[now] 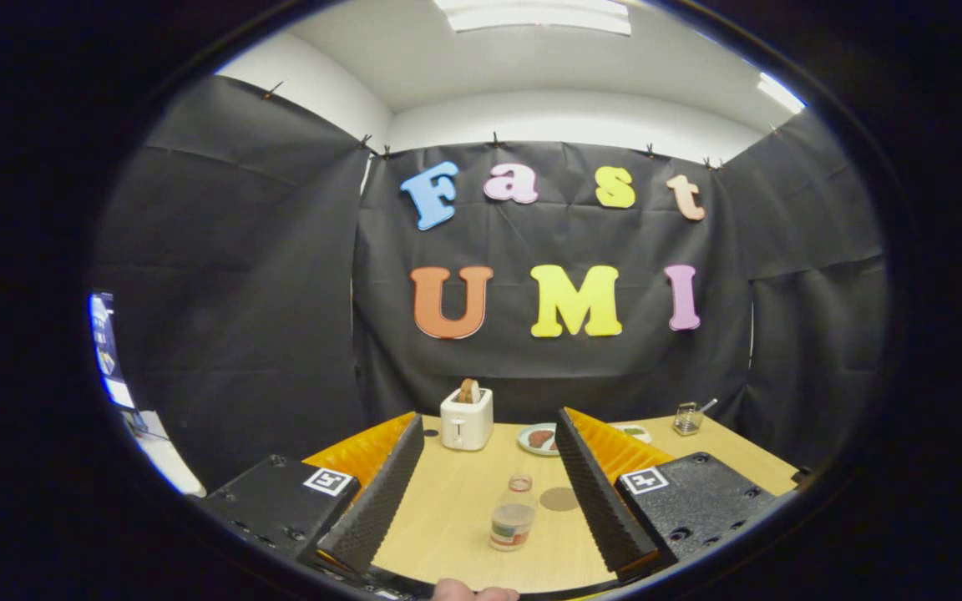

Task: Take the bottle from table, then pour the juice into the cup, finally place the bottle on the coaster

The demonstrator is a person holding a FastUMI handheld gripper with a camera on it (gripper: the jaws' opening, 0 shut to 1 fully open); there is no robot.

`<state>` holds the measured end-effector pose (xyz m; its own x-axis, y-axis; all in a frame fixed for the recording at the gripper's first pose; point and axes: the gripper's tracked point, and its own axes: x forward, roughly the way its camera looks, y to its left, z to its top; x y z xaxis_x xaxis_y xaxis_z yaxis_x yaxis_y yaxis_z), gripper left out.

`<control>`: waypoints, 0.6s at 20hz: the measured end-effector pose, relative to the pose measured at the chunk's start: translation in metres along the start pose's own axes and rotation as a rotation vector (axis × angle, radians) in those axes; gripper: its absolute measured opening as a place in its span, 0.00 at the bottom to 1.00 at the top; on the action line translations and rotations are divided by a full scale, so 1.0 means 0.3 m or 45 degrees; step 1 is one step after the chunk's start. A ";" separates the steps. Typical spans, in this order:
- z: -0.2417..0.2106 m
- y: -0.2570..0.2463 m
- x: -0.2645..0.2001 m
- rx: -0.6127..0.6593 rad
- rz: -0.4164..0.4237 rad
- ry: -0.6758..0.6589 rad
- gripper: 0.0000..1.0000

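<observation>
While my hand-held gripper (489, 509) hangs over the near edge of the tabletop (456, 501) with its fingers spread wide and nothing between them, the bottle (513, 515) stands upright between the fingers and a little ahead, close to that near edge. It is small and clear, with a label round its lower body and a little liquid in it, so I judge it light and a bit top-light, easy to tip if one finger reaches it first. The wall looks smooth and probably thin, so it may slip or dent under a hard squeeze. I would take it across the middle of the body, just above the label, both fingers meeting it together. The coaster (559, 499) lies flat just beside it, toward the right finger. The cup (687, 418) stands well off, near the far right corner, and the toaster (466, 419) and plate (531, 440) sit along the far edge.
</observation>
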<state>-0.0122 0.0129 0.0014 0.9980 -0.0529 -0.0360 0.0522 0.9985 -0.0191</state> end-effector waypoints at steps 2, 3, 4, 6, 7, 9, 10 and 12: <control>-0.007 -0.016 -0.004 -0.015 -0.025 0.001 1.00; -0.024 -0.018 -0.006 -0.009 -0.034 0.003 1.00; -0.044 -0.014 -0.007 0.006 -0.038 0.002 1.00; -0.121 -0.006 -0.005 0.029 -0.035 0.016 1.00; -0.168 -0.003 -0.002 0.028 -0.032 0.021 1.00; -0.294 -0.035 0.007 0.007 -0.058 0.053 1.00; -0.344 -0.038 0.011 0.000 -0.054 0.051 1.00; -0.455 -0.060 0.030 -0.021 -0.068 0.067 1.00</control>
<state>-0.0092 -0.0079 -0.1350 0.9905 -0.1070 -0.0868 0.1040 0.9938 -0.0389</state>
